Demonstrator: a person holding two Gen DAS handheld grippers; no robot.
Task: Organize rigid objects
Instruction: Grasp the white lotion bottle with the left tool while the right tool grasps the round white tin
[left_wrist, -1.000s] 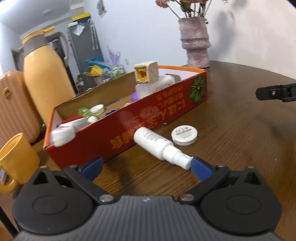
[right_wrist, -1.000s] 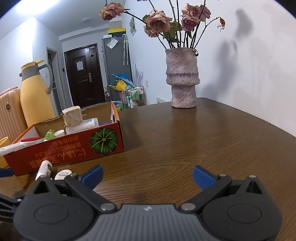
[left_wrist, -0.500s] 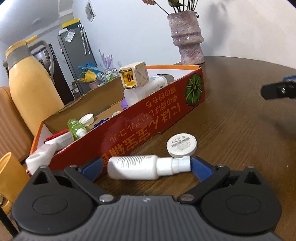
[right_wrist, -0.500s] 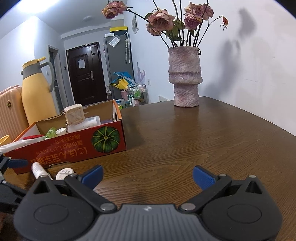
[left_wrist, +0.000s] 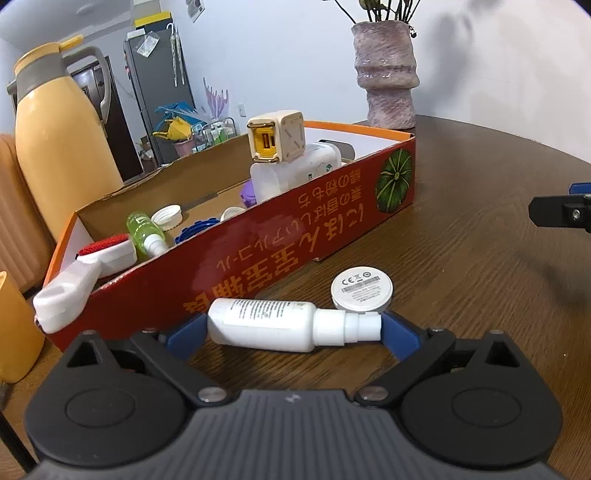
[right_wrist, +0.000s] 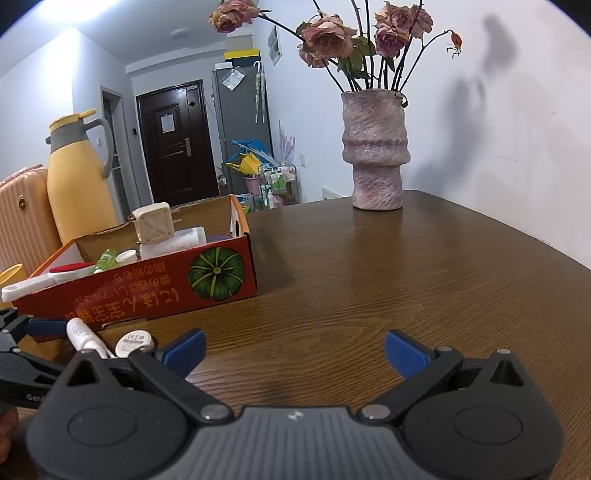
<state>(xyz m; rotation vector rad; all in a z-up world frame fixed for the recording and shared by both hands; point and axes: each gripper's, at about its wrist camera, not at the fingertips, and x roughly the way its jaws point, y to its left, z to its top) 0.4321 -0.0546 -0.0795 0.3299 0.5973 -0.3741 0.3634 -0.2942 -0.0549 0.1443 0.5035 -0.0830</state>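
Left gripper (left_wrist: 291, 332): jaws set lengthwise on the white spray bottle (left_wrist: 284, 325), one blue pad at its base, the other at its cap; contact looks made, so I judge it gripped end to end.
Bottle: lies on its side on the wooden table (left_wrist: 480, 258), across the gripper's mouth, just in front of the red cardboard box (left_wrist: 277, 251).
White round disc (left_wrist: 362, 288): flat on the table, touching or just beside the bottle's cap, outside the jaws.
Right gripper (right_wrist: 293, 350): spread wide and empty, low over bare table, well apart from the bottle.
Done: box already holds a charger cube (left_wrist: 276, 136), a green bottle (left_wrist: 142, 229), caps and other small items.
Left: by my reading, bottle and disc are not yet boxed.
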